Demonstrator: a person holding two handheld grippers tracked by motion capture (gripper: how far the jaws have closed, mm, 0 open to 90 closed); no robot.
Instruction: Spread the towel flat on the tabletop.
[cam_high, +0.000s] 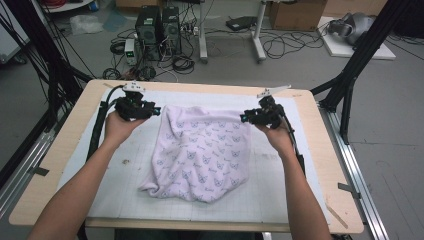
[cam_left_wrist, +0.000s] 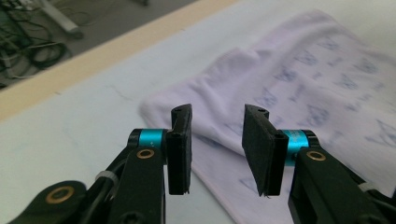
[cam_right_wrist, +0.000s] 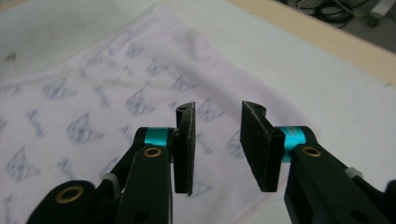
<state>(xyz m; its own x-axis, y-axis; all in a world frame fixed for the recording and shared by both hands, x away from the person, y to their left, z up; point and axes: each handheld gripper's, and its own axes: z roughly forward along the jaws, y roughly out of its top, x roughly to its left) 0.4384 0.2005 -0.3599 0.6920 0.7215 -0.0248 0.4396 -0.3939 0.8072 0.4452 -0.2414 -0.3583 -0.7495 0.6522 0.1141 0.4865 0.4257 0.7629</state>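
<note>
A pale pink towel (cam_high: 202, 152) printed with small blue cat faces lies spread and a little rumpled in the middle of the white mat (cam_high: 280, 195). My left gripper (cam_high: 156, 111) hovers at the towel's far left corner, and its jaws stand apart with nothing between them. In the left gripper view the towel (cam_left_wrist: 299, 70) lies below and beyond the black pads (cam_left_wrist: 180, 147). My right gripper (cam_high: 243, 118) hovers at the far right corner, also open and empty. The right gripper view looks down past the pads (cam_right_wrist: 184, 144) onto the towel (cam_right_wrist: 116, 98).
The mat covers a wooden table (cam_high: 55, 155) whose bare edges (cam_left_wrist: 70, 70) run along all sides. Behind the table the floor holds computer towers (cam_high: 157, 27), tangled cables and desk legs (cam_high: 257, 30). Black frame posts (cam_high: 350, 80) stand at both sides.
</note>
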